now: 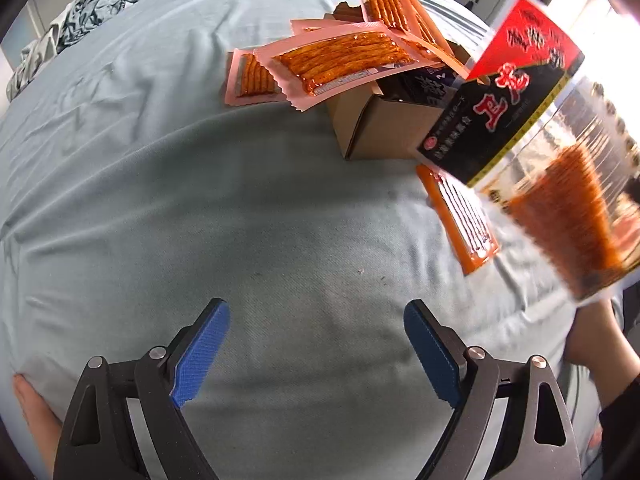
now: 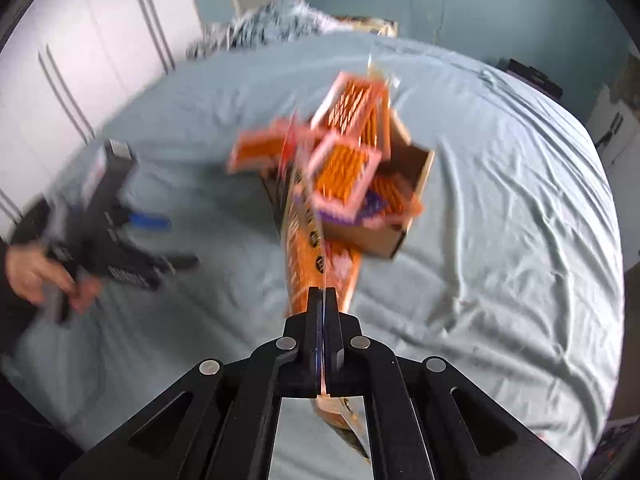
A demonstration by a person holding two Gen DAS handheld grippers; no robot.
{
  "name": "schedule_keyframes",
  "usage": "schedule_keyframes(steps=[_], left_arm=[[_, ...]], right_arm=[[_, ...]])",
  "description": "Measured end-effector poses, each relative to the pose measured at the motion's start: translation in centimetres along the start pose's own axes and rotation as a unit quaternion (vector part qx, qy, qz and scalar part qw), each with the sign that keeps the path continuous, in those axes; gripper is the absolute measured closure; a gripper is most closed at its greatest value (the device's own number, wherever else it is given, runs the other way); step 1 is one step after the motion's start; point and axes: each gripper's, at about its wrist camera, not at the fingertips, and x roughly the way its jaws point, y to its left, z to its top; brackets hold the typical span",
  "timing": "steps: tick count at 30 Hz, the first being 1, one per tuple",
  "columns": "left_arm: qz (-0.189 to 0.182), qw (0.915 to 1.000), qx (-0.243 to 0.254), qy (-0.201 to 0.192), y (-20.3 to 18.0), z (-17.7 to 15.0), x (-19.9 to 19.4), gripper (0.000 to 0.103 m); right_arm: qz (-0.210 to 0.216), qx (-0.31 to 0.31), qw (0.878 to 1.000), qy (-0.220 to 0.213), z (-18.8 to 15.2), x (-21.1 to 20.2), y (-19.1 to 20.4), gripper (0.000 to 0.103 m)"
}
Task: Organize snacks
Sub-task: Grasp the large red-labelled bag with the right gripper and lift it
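Note:
A big snack bag [image 1: 532, 128] with a red and black label and orange strips hangs in the air at the right of the left wrist view. My right gripper [image 2: 324, 292] is shut on that snack bag [image 2: 304, 236], seen edge-on and blurred. A brown cardboard box [image 1: 380, 128] on the bed holds several pink packets [image 1: 344, 60] of orange sticks, some sticking out over its rim. Another orange packet [image 1: 464, 216] lies on the sheet beside the box. My left gripper [image 1: 316, 352] hovers open over bare sheet, nothing between its blue pads [image 1: 200, 356].
All of this rests on a light blue bedsheet [image 1: 200, 200]. Crumpled bedding [image 1: 92, 4] is piled at the far end. White wardrobe doors [image 2: 80, 40] stand to the left in the right wrist view. A hand [image 2: 36, 276] holds the left gripper.

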Motion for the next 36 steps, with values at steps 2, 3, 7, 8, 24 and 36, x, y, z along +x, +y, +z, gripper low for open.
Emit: schedule_keyframes(steps=[2,3,7,8,24,36], left_arm=[[0.002,1.0,0.003,0.0,-0.1,-0.1,0.1,0.013],[0.005,1.0,0.005,0.001,-0.2,-0.2,0.2,0.013],[0.003,1.0,0.004,0.006,-0.3,-0.2,0.4,0.013],[0.004,1.0,0.005,0.006,-0.3,0.0,0.6,0.013],[0.022,0.9995,0.014,-0.016,0.2,-0.2,0.3,0.013],[0.014,0.9996,0.011,-0.021,-0.5,0.1,0.1,0.012]], right_arm=[[0.016,0.028,0.999,-0.025,1.1,-1.7,-0.7,0.103],[0.026,0.042,0.998,-0.037,1.6,-2.3,-0.8,0.103],[0.072,0.087,0.989,-0.093,3.0,-5.4,-2.0,0.103],[0.077,0.098,0.987,-0.106,3.3,-5.9,-2.1,0.103],[0.068,0.226,0.97,-0.061,6.4,3.6,-3.9,0.101],[-0.061,0.024,0.998,0.021,4.5,5.5,3.4,0.045]])
